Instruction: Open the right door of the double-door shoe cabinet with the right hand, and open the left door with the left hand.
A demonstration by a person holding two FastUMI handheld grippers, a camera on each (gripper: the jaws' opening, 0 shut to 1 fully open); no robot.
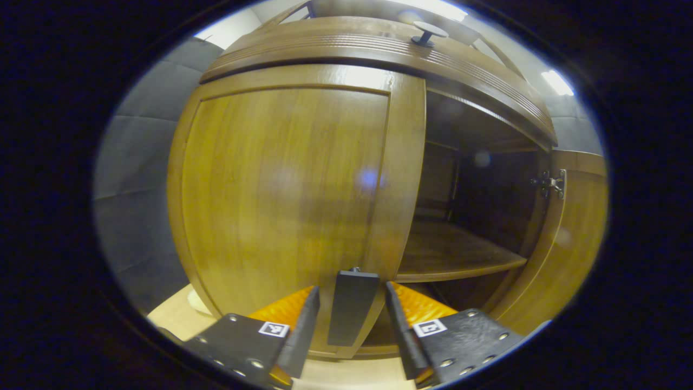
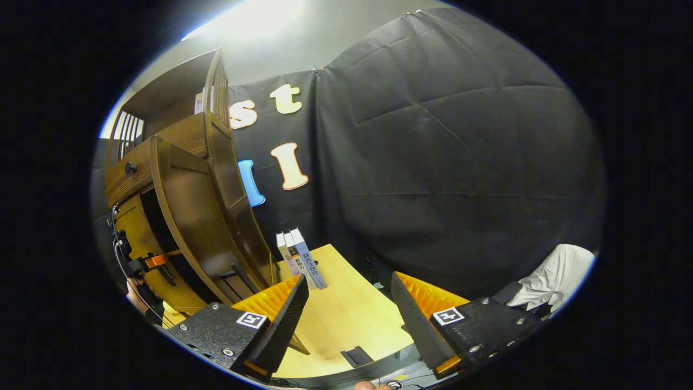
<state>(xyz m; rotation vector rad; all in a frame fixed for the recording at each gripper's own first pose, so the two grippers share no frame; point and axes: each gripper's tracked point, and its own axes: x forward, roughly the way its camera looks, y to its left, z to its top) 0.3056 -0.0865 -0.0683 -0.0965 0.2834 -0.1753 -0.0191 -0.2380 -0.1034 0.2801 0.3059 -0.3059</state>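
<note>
In the left gripper view, the left tool (image 1: 352,317) sits close in front of the cabinet (image 1: 379,54), its two fingers parted. The black handle (image 1: 352,307) of the left door (image 1: 281,184) stands upright in the gap between them; neither finger visibly presses on it, so the tool straddles the handle without a sure grip. The left door lies straight ahead of the tool and looks closed, or nearly so. Ahead and to the tool's right the cabinet is open: a wooden shelf (image 1: 455,252) crosses the dark inside, and the right door (image 1: 574,238) is swung out at the far right, with a metal hinge (image 1: 549,183) on its inner edge. Above, on the cabinet's front band, is a round dark knob (image 1: 429,32). A strip of pale worktop (image 1: 178,319) shows below the cabinet, beside the tool's left finger.

In the right gripper view, the right tool (image 2: 349,319) is wide open and holds nothing. Below and ahead of it lies the pale worktop (image 2: 346,314). The cabinet (image 2: 162,141) stands well off to the tool's left, with the right door (image 2: 189,216) swung out toward the camera. A few books (image 2: 300,260) stand upright on the worktop just beyond the left finger, beside the cabinet. A pale cloth (image 2: 557,279) lies off to the right, past the right finger.
</note>
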